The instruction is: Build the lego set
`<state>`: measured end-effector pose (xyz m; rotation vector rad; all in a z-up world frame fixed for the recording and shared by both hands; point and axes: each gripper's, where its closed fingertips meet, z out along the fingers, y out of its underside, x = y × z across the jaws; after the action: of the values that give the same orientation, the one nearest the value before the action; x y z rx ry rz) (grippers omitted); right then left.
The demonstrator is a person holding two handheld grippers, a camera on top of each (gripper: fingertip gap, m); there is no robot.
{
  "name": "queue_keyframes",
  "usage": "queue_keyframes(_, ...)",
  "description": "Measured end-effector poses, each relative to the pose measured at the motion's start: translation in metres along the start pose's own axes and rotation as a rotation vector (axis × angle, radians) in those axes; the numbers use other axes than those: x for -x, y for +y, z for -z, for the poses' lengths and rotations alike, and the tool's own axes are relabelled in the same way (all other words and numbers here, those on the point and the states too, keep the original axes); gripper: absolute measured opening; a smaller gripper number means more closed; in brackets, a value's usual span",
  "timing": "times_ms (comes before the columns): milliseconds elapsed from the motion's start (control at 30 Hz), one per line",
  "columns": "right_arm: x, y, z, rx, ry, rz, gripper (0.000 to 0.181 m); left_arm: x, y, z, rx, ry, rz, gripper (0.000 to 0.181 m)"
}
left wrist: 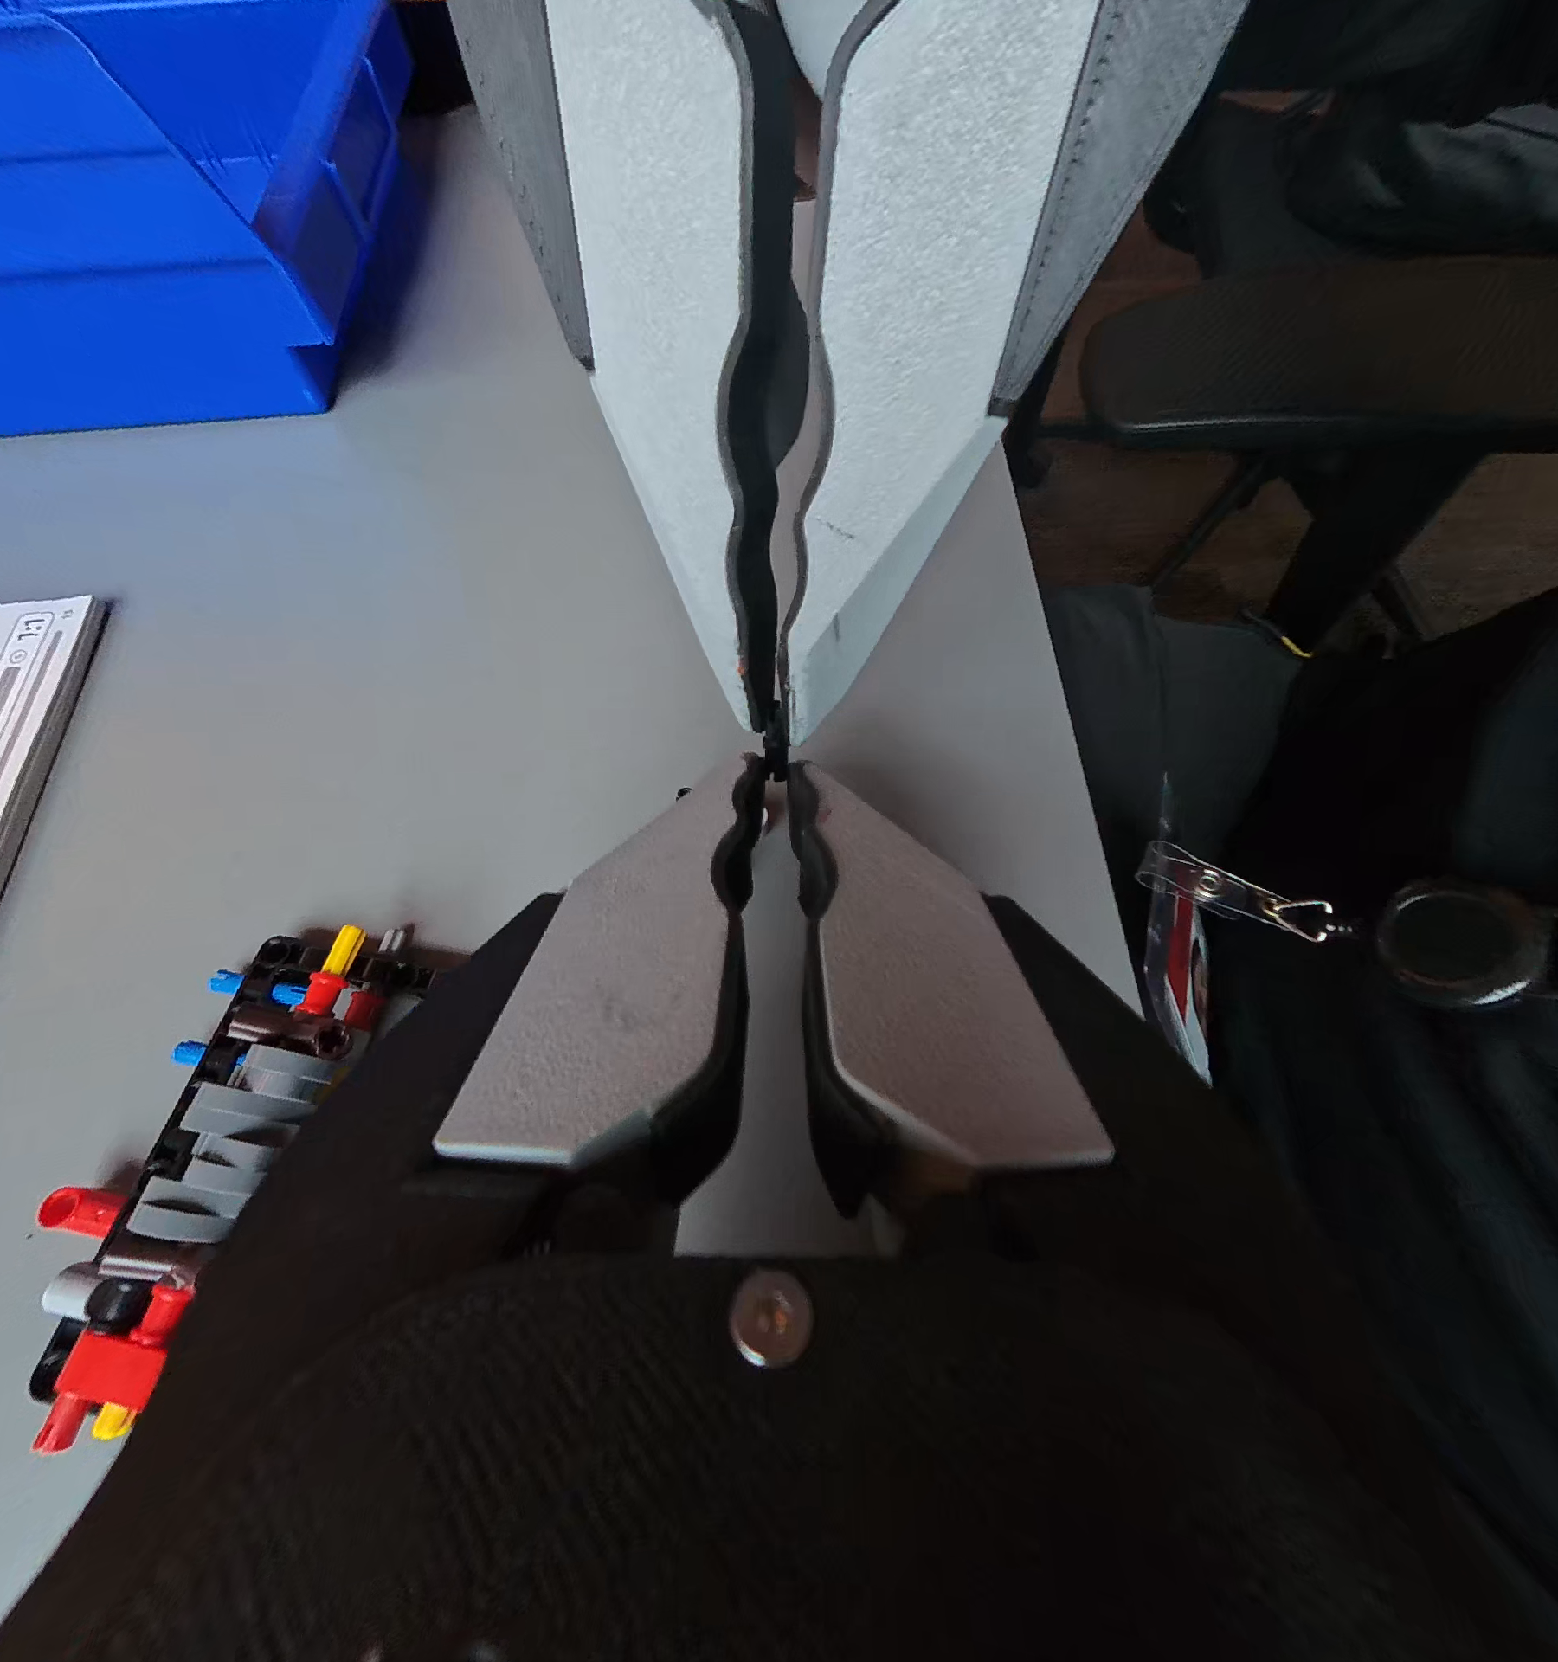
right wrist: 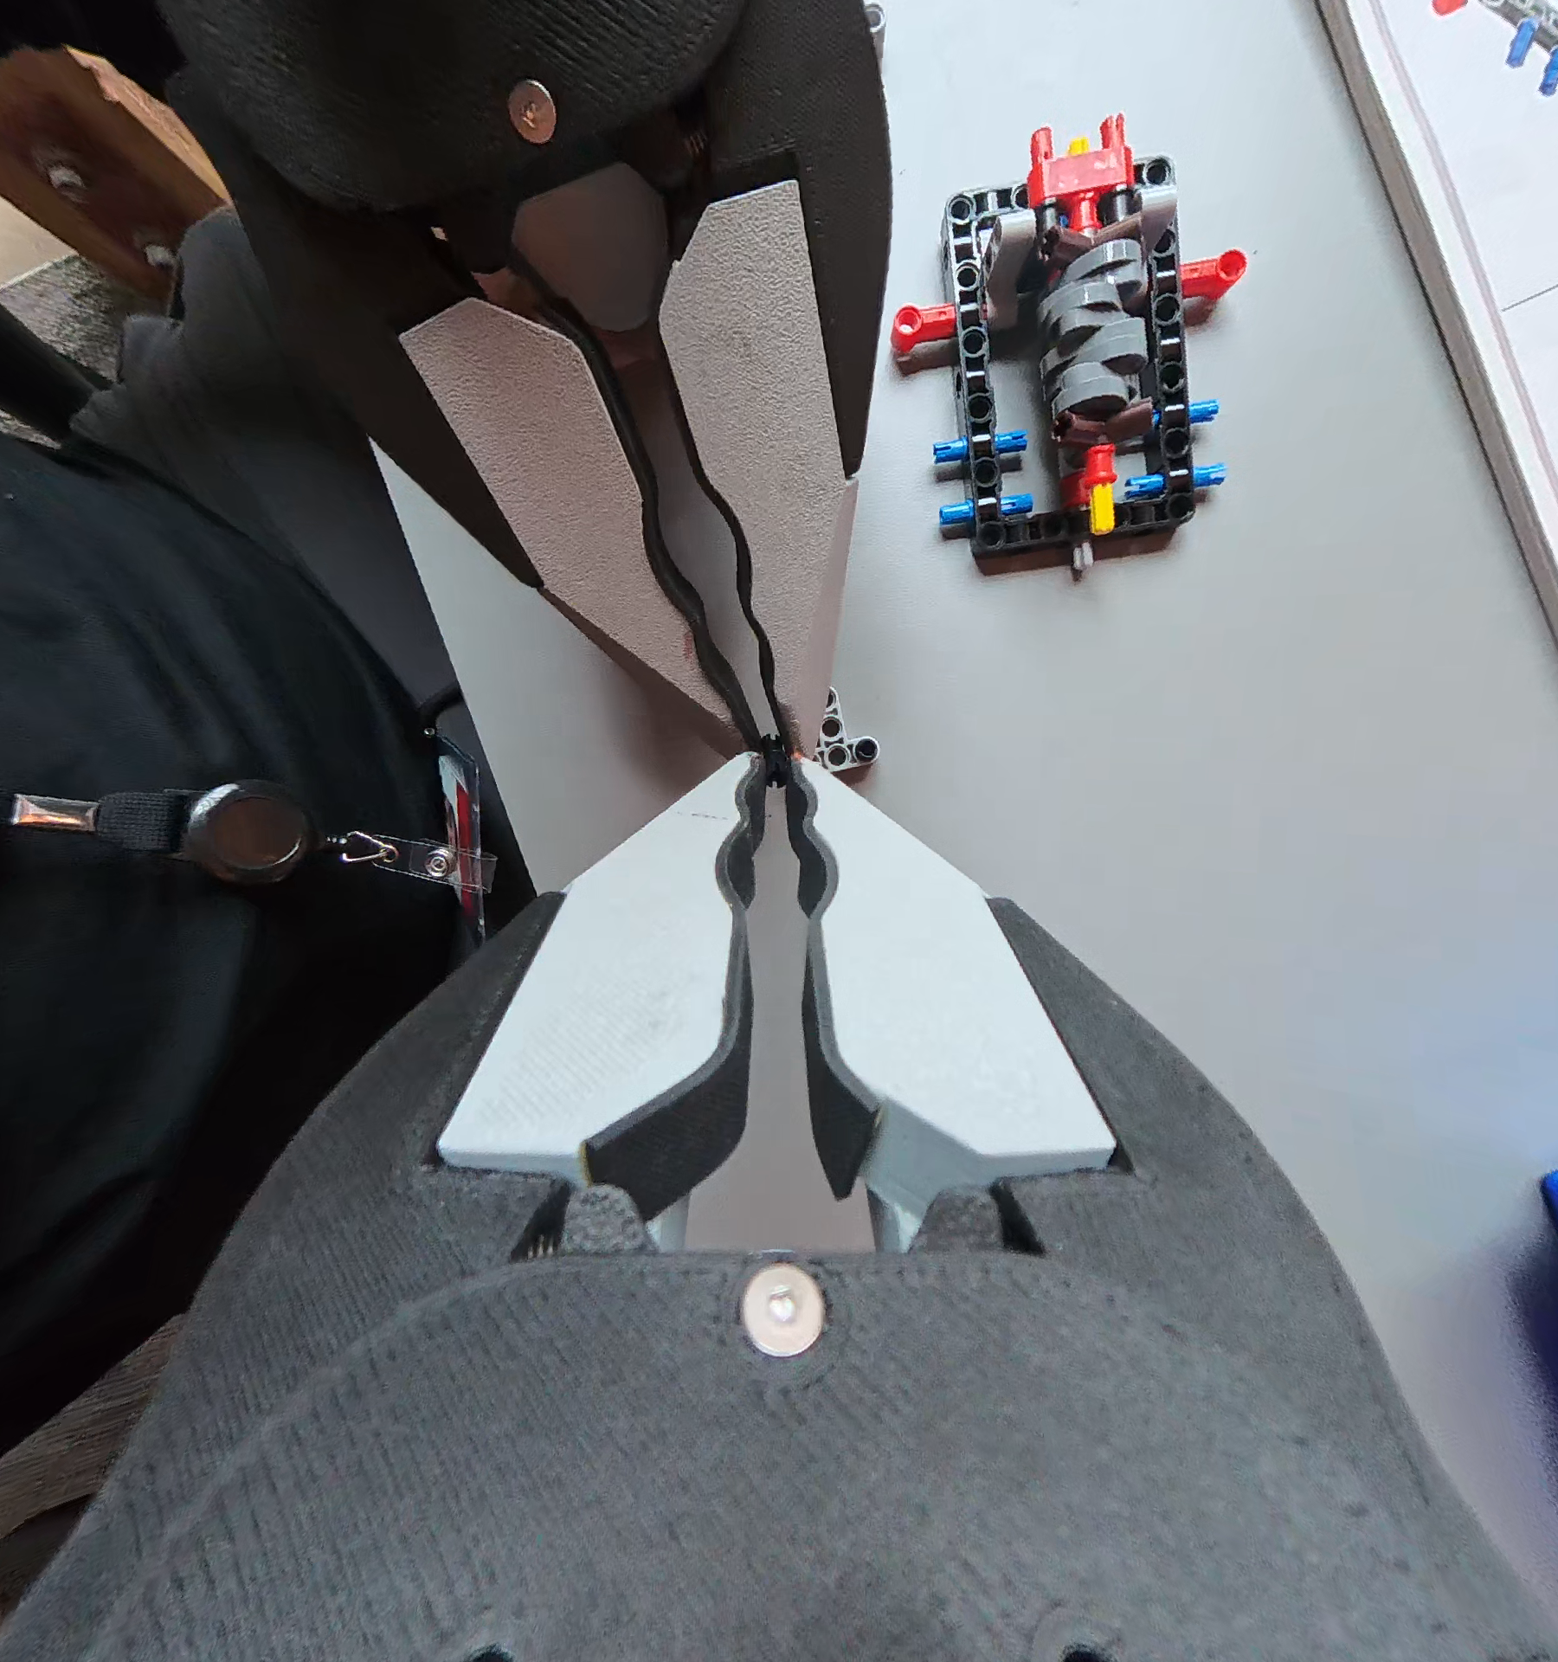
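Your left tongs (left wrist: 774,781) and right tongs (right wrist: 774,781) meet tip to tip, both pinched on 1 small black pin (right wrist: 772,754); frame assembly (right wrist: 1072,351) lies well aside on bench (right wrist: 1207,899).

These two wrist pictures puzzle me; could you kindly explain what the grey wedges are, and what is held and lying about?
Each picture comes from a camera on a hand-held gripper, looking along its two fingers. The left gripper and right gripper meet tip to tip, both pinching one tiny black piece. On the grey table lie the part-built lego frame, a small grey loose piece, an instruction booklet and a blue bin. A person sits behind.
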<state>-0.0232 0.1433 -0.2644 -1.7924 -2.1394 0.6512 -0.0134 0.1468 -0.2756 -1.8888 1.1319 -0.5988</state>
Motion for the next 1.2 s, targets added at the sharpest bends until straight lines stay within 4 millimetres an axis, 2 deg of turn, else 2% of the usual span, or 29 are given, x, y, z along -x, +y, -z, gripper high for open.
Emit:
queue_keyframes(367,0.0,-0.013,0.008,-0.113,0.065,0.098,0.002,0.001,-0.009,0.007,-0.075,0.042,0.056,0.002)
queue_keyframes(867,-0.002,-0.021,0.013,-0.219,0.008,0.007,0.001,0.004,-0.015,0.011,-0.128,0.047,0.082,0.002)
queue_keyframes(933,-0.007,-0.018,0.012,-0.21,0.013,-0.038,0.001,0.004,-0.01,0.011,-0.099,0.069,0.102,0.008)
queue_keyframes(1000,-0.013,-0.013,0.009,-0.204,0.018,-0.086,0.001,0.014,0.001,0.012,-0.04,0.027,0.098,0.02)
queue_keyframes(1100,-0.014,-0.005,0.0,-0.16,0.012,-0.132,0.001,0.022,0.017,0.01,0.057,-0.039,0.016,0.02)
queue_keyframes(1200,-0.014,0.0,-0.009,-0.118,0.036,-0.13,0.001,0.017,0.028,0.003,0.142,-0.033,-0.03,0.021)
